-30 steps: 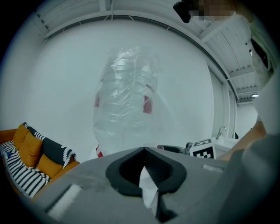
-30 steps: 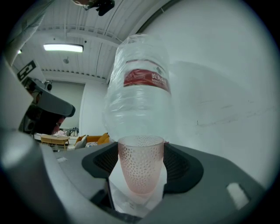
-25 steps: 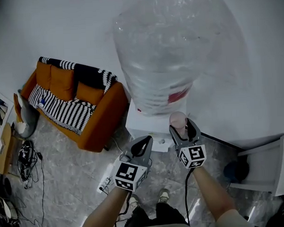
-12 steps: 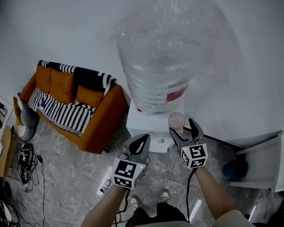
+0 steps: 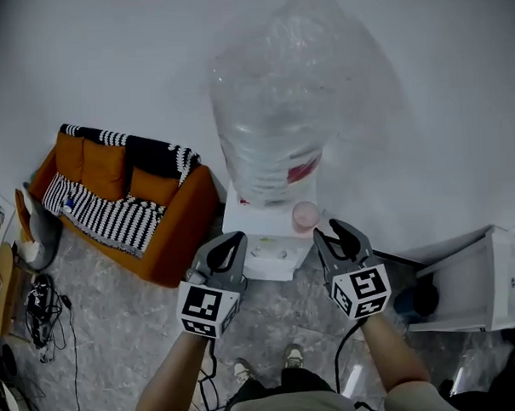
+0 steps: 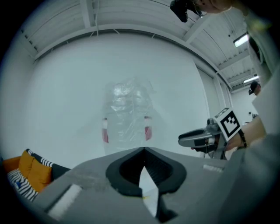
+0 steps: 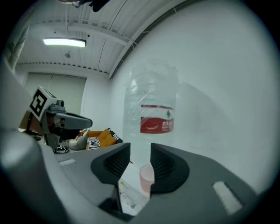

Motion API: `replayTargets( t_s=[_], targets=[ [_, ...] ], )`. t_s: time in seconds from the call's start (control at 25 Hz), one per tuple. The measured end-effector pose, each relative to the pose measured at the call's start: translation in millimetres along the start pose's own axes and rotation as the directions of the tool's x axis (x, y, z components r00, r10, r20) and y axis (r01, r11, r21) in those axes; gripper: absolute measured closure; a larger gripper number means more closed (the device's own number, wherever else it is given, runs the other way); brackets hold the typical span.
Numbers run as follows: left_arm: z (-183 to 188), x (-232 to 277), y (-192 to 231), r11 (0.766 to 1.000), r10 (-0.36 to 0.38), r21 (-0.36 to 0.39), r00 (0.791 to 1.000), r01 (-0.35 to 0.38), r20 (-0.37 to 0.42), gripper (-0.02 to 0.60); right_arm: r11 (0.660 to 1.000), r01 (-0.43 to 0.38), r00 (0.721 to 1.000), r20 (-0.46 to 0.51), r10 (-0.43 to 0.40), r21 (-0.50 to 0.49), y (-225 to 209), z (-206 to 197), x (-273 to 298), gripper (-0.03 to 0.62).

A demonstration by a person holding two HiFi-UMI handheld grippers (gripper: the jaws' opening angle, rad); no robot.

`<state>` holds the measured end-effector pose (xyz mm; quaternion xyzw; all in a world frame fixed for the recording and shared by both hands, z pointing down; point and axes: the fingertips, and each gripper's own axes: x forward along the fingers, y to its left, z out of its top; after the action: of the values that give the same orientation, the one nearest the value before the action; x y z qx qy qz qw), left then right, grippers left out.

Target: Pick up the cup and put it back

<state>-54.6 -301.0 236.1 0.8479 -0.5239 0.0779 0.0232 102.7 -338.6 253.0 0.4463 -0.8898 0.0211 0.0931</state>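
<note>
A pale pink cup stands upright on the top of the white water dispenser, just in front of the big clear water bottle. My right gripper hangs a little below and to the right of the cup, apart from it. Its jaws are closing with nothing between them. In the right gripper view the cup shows beyond the gap of the right gripper. My left gripper is shut and empty at the dispenser's left front; its jaws meet in the left gripper view.
An orange sofa with a striped blanket stands to the left of the dispenser. A white cabinet is at the right. Cables and a bag lie on the floor at far left. The person's feet show below.
The right gripper's jaws opened off the cup, drew back towards me and have narrowed again. The cup stays on the dispenser. The left gripper also moved back and to the left.
</note>
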Motion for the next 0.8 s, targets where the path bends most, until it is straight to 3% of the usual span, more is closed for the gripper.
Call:
replayTargets(
  t_s=[0.36, 0.56, 0.8],
  targets=[
    [52.5, -64.2, -11.2, 0.989, 0.002, 0.148, 0.997, -0.013, 0.077, 0.579, 0.994, -0.113, 0.993, 0.027, 0.112, 0.003, 59.1, 67.5, -62.5, 0.508],
    [71.3, -106.7, -20.9, 0.998, 0.024, 0.057, 0.993, -0.031, 0.114, 0.58, 0.987, -0.154, 0.988, 0.026, 0.156, -0.049, 88.1, 91.6, -87.7, 0.553],
    [72.2, -152.2, -31.2, 0.998, 0.035, 0.049, 0.994, -0.04, 0.107, 0.58, 0.983, -0.179, 0.981, 0.065, 0.181, -0.029, 118.5, 111.0, -119.1, 0.57]
  ],
)
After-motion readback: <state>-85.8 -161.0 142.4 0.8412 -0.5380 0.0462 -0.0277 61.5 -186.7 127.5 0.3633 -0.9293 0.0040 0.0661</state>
